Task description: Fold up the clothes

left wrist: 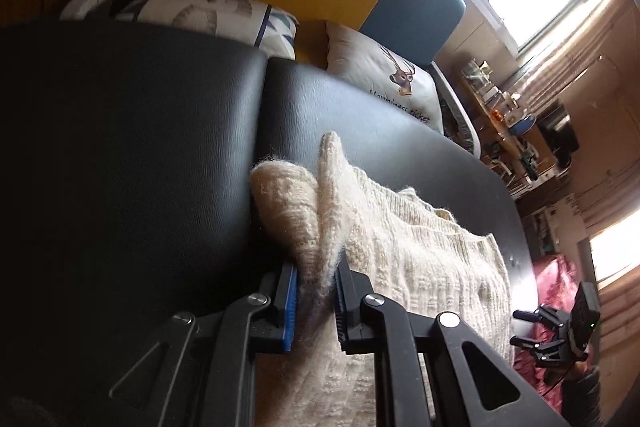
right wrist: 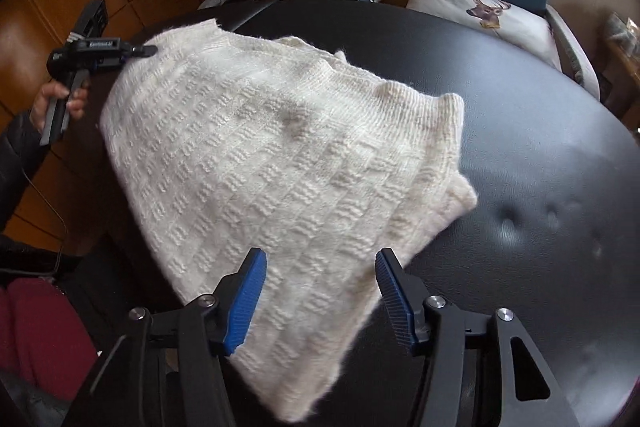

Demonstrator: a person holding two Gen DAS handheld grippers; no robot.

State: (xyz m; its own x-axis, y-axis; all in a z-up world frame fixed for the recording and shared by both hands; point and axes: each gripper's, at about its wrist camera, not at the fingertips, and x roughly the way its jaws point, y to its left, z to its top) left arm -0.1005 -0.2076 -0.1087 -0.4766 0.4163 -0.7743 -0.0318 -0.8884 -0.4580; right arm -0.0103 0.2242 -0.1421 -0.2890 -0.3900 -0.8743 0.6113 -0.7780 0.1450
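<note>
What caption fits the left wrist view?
Left gripper pinches a cream knit sweater edge above the black table.

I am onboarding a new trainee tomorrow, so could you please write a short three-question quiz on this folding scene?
1. True or false: the left claw is pinching a bunched fold of the cream knitted sweater.
2. The right claw is: A) shut on the sweater; B) open above it; C) gripping the deer cushion.
3. Fill in: the sweater lies on a ___ padded surface.

Key: 1 true, its pads press the knit from both sides. 2 B, the blue pads stand apart with the knit below them. 3 black.
</note>
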